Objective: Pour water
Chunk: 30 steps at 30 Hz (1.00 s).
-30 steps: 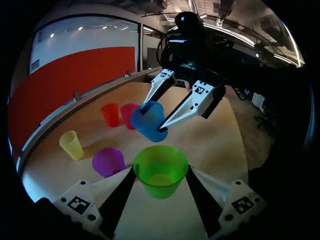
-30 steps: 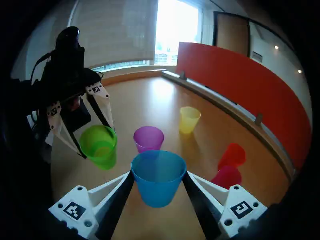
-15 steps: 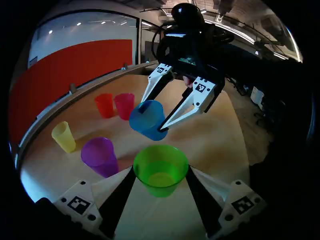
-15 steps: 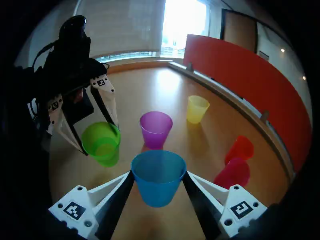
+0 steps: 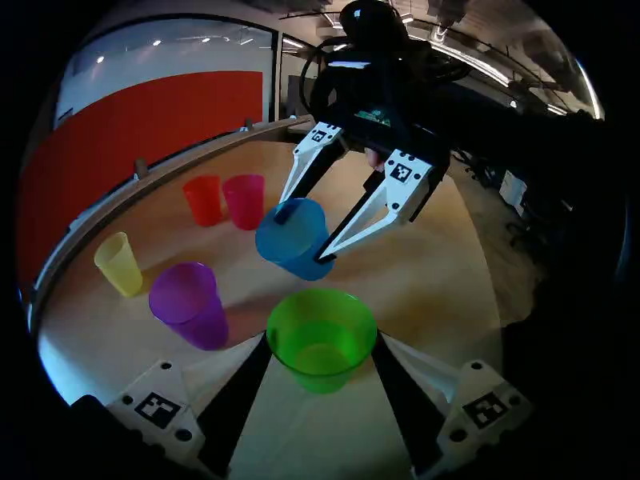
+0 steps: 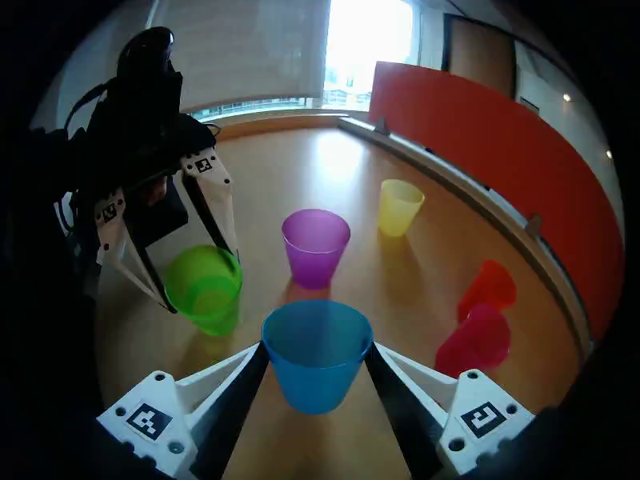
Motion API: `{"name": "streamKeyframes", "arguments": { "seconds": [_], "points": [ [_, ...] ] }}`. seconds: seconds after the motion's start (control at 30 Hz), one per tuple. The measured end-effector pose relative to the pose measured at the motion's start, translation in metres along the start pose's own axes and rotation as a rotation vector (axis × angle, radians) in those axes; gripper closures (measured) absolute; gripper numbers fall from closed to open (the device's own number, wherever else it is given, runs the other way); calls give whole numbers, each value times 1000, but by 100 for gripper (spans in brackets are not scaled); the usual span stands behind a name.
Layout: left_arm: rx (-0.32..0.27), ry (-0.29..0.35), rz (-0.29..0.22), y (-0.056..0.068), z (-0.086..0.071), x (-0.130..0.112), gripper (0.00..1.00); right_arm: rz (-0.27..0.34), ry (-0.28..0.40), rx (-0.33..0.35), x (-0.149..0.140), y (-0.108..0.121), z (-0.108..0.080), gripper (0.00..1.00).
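My left gripper [image 5: 321, 356] is shut on a green cup [image 5: 321, 338] held upright above the wooden table [image 5: 432, 264]; liquid shows in its bottom. Beyond it, my right gripper [image 5: 298, 236] is shut on a blue cup [image 5: 293, 239], tilted toward the green one. In the right gripper view the blue cup [image 6: 317, 352] sits between my right gripper's [image 6: 317, 360] fingers. The green cup [image 6: 204, 286] hangs at left in the left gripper [image 6: 200, 280], with a hand behind it.
A purple cup [image 5: 189, 304] stands near the green one, a yellow cup [image 5: 118, 263] farther left, red [image 5: 202, 199] and pink [image 5: 244, 200] cups side by side at the back. An orange partition [image 6: 512, 160] runs along the table's far edge.
Both grippers have dropped a little closer to the table, and the standing cups have shifted in both views. The blue and green cups stay gripped.
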<state>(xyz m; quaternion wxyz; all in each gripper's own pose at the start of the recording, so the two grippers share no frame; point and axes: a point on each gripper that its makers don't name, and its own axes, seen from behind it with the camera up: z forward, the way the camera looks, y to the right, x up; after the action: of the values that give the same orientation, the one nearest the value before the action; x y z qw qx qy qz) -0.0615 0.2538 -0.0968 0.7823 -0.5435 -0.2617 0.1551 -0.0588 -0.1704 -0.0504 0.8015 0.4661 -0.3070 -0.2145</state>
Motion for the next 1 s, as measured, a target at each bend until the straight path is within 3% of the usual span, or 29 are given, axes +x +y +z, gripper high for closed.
{"name": "streamKeyframes", "arguments": {
  "seconds": [0.6, 1.0],
  "points": [
    [3, 0, -16, -1, 2, -8, 14, 9, -2, 14, -4, -6, 5, 10],
    [6, -1, 10, 0, 0, -13, 13, 20, -14, 11, -14, -8, 5, 10]
  ]
}}
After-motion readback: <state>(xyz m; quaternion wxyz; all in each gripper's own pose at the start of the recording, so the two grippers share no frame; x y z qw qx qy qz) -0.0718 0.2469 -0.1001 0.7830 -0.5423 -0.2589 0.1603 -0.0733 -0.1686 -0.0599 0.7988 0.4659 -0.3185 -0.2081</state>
